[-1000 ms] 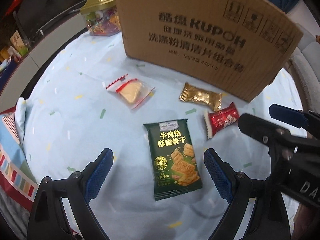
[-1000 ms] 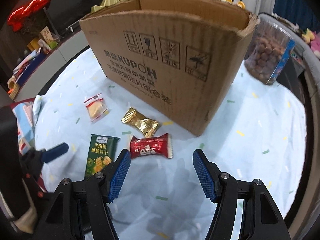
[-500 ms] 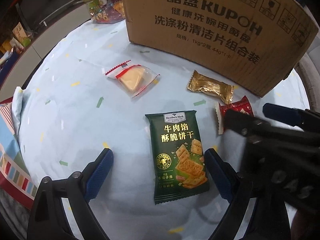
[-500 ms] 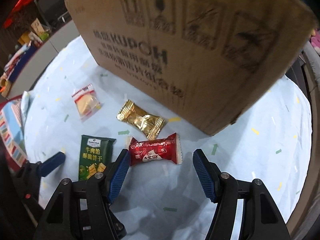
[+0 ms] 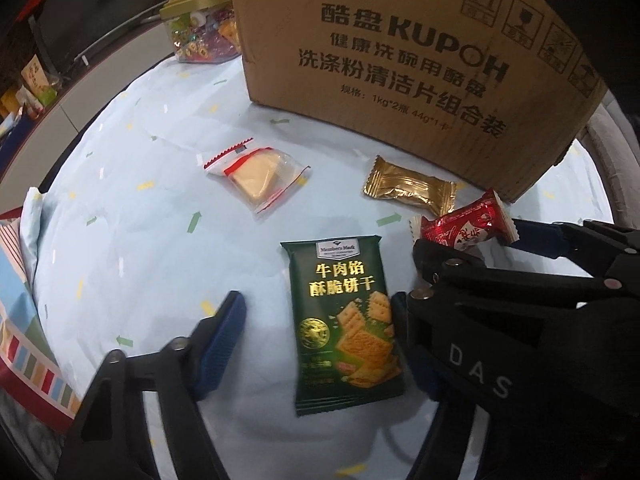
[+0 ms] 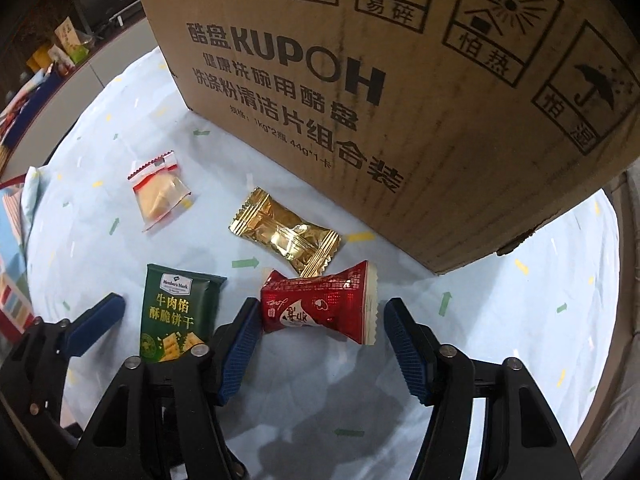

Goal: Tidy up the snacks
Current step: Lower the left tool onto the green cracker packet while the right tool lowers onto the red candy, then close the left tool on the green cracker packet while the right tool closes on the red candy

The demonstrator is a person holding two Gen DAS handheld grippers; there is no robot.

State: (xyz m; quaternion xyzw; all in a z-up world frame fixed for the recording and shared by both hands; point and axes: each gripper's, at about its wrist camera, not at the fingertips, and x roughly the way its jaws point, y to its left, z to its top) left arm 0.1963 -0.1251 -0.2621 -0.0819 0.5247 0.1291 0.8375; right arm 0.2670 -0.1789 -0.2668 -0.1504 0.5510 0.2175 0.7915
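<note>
A dark green cracker pack (image 5: 344, 332) lies flat on the pale blue tablecloth (image 5: 140, 240). My left gripper (image 5: 316, 308) straddles it with its jaws closing. The right pad is at the pack's edge and the left pad (image 5: 224, 332) is still a gap away. A red wrapped candy (image 6: 320, 308) lies between the fingers of my right gripper (image 6: 323, 306), whose jaws are also closing, with both pads close to the wrapper's ends. In the left wrist view the right gripper (image 5: 468, 236) crosses in front of my left gripper's right finger. A gold candy (image 6: 284, 236) and a clear packet (image 6: 160, 192) lie further out.
A big cardboard box (image 6: 360, 80) stands just behind the snacks and fills the far side. A candy jar with a gold lid (image 5: 200, 32) sits to its left. A striped cloth (image 5: 20, 320) lies at the table's left edge.
My left gripper's jaws have narrowed around the green pack. My right gripper has come down closer over the red candy, and its jaws have narrowed too.
</note>
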